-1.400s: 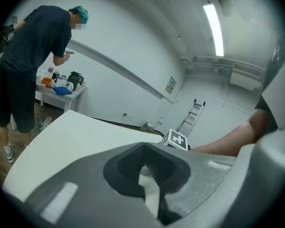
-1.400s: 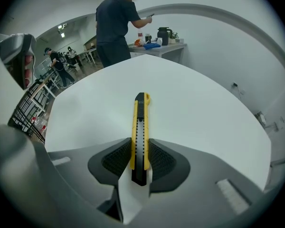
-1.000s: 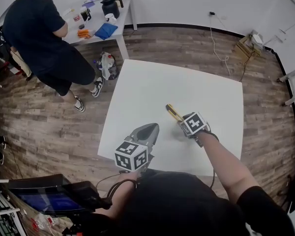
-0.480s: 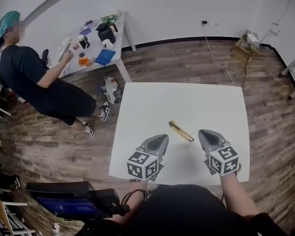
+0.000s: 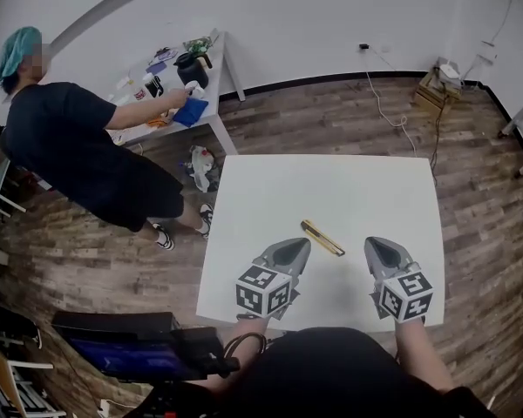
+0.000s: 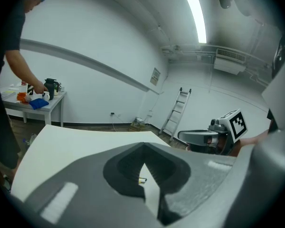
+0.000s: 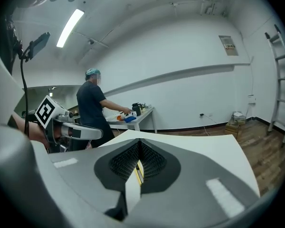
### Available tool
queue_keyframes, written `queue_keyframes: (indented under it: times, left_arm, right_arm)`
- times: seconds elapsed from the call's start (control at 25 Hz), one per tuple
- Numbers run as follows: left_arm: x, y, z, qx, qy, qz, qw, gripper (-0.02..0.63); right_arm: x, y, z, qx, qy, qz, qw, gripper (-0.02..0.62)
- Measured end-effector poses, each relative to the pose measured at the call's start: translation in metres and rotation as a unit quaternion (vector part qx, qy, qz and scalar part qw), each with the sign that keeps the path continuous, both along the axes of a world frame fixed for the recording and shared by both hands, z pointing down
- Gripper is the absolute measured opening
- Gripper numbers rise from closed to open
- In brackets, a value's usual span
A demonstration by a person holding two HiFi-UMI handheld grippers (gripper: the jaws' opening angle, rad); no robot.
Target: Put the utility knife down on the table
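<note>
The yellow and black utility knife (image 5: 322, 237) lies flat on the white table (image 5: 270, 190), a little nearer than its middle. No gripper touches it. My left gripper (image 5: 302, 246) rests near the front edge, to the knife's left, jaws closed with nothing between them. My right gripper (image 5: 372, 245) sits to the knife's right, also shut and empty. In the right gripper view, a strip of the knife (image 7: 139, 171) shows through the slit under the closed tips of the gripper (image 7: 139, 144). The left gripper (image 6: 143, 148) frames a small yellow bit of the knife (image 6: 141, 180).
A person (image 5: 78, 155) in dark clothes and a teal cap stands at the left, reaching onto a side table (image 5: 211, 64) with a kettle and small items. A monitor (image 5: 131, 355) sits at the lower left. A ladder (image 6: 178, 110) leans on the far wall.
My right gripper was at the knife a second ago; it has drawn back toward the near edge, leaving the knife on the table. The person has reached to the side table.
</note>
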State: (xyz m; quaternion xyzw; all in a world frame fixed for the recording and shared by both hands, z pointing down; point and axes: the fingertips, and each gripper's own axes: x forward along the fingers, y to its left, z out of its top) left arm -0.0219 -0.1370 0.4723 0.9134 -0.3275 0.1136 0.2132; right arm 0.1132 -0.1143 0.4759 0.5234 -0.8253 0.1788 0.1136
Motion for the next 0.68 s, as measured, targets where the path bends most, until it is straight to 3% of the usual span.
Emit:
queue_keyframes:
  times: [0.68]
  left_arm:
    - [-0.005, -0.006, -0.004, 0.002, -0.001, -0.018, 0.9998, 0.0]
  right_arm:
    - [-0.004, -0.01, 0.004, -0.011, 0.004, -0.012, 1.0, 0.023]
